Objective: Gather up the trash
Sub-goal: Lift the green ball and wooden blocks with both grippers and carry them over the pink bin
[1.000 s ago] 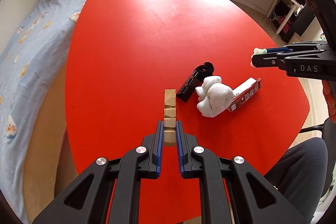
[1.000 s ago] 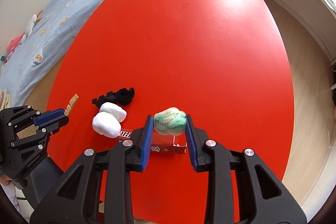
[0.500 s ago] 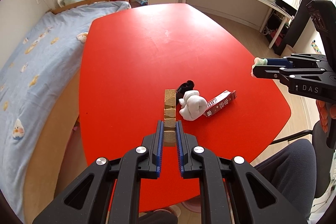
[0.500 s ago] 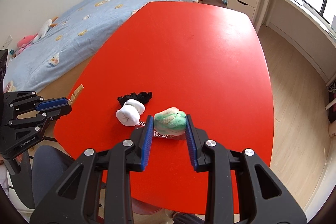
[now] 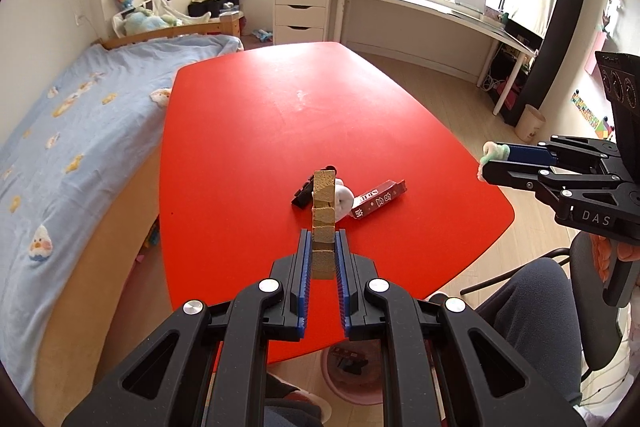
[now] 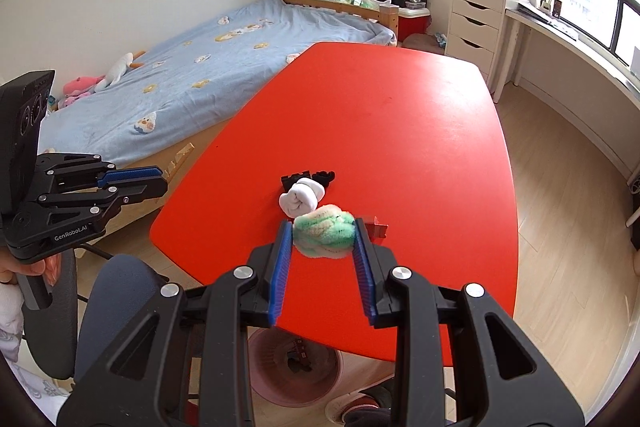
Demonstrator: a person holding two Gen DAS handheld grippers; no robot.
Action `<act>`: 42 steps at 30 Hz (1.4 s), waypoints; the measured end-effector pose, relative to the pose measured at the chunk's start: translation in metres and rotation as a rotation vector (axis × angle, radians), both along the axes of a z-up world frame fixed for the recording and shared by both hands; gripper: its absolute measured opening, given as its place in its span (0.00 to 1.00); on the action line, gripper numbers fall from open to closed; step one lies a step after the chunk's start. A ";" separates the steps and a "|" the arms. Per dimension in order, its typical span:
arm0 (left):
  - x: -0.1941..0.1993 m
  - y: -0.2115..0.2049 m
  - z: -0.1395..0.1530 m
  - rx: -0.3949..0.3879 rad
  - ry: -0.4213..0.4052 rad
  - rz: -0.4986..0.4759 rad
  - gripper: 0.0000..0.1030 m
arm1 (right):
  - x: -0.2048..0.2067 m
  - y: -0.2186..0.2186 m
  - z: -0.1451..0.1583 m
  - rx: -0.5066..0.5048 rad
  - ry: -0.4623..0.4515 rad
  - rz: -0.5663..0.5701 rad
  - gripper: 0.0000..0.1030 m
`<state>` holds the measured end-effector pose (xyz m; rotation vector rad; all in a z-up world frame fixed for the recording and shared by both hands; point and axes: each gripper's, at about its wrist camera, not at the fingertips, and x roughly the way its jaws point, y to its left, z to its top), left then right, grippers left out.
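1. Pink plastic is what you're aiming for: the bin [image 6: 294, 371] sits on the floor under the near edge of the red desk [image 6: 400, 131], right below both claws, with something dark already lying in it. You can see it from the left wrist view too, peeking out between the arms.

2. Your right claw [image 6: 323, 239] is clamped on the green-and-white fuzzy wad [image 6: 324, 235], held up over the near edge of the desk. My guess is the drop comes next, so get the wad straight above the bin's opening before you let the jaws part. It's soft and light and may drift or cling to the blue pads.

3. Your left claw [image 5: 323, 255] is squeezed shut on the bottom of the tan wooden strip [image 5: 323, 215], which sticks out well past the fingertips. Tip it down so the long end goes into the bin first, otherwise I'd bet it catches the rim.

4. Farther out, on the desk: the white wad [image 6: 301, 199], a black plastic piece [image 6: 307, 179] touching it, and a dark red carton [image 5: 379, 198] just beside. Those are for the next trip.

5. Readable stuff: the right claw body says "DAS", the left one "GenRobot.AI". The carton has white lettering, roughly "SU.." plus other characters I can't make out.
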<state>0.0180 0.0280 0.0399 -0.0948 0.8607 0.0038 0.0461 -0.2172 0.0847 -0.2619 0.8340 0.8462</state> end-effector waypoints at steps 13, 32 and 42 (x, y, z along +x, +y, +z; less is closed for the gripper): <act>-0.037 -0.020 0.004 -0.032 -0.021 -0.035 0.12 | -0.052 -0.029 0.002 0.041 0.003 0.015 0.29; -0.063 -0.045 -0.024 -0.099 0.061 -0.105 0.12 | -0.091 -0.037 -0.030 0.000 0.088 0.053 0.29; -0.066 -0.053 -0.034 -0.125 0.102 -0.139 0.12 | -0.097 -0.038 -0.042 0.003 0.135 0.080 0.29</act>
